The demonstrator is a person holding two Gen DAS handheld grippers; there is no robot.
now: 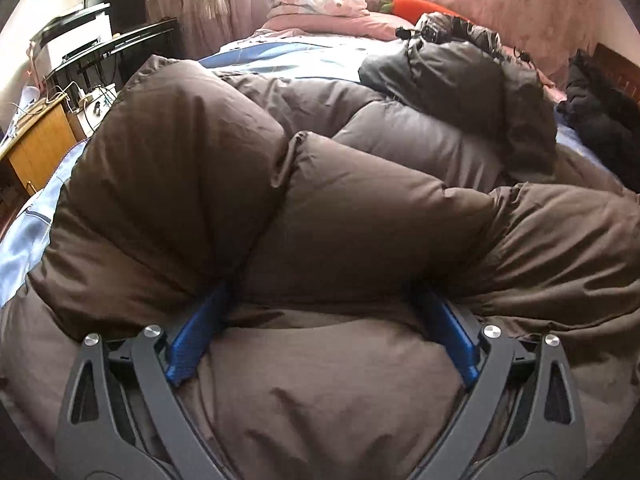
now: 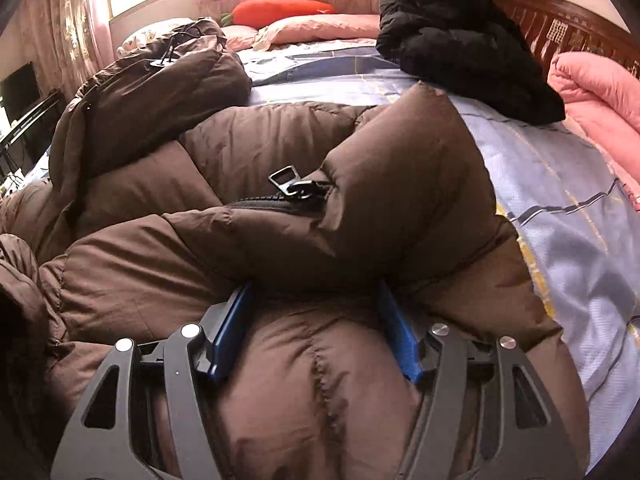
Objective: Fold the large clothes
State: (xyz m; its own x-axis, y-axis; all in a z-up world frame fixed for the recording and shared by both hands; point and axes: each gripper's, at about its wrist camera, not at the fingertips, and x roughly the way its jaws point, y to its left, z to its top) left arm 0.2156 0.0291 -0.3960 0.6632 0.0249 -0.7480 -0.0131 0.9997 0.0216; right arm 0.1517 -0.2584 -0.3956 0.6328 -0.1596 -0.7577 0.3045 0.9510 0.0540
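Observation:
A large brown puffer coat (image 1: 328, 216) lies spread over the bed. My left gripper (image 1: 324, 296) has its blue fingers (image 1: 192, 344) around a thick puffy fold of the coat, with the fingertips buried in fabric. In the right wrist view the same coat (image 2: 280, 248) fills the frame, with its black zipper and metal pull (image 2: 294, 188) just ahead. My right gripper (image 2: 316, 292) has its blue fingers (image 2: 228, 332) closed around a bulging fold near the zipper edge. The coat's hood with drawcords (image 2: 160, 80) lies at the far left.
The bed has a light blue striped sheet (image 2: 560, 184). A black garment (image 2: 460, 48) and a pink quilt (image 2: 600, 92) lie at the far right, by the wooden headboard. Pink pillows and an orange carrot plush (image 2: 280, 10) are at the back. A wooden desk (image 1: 36, 136) stands left of the bed.

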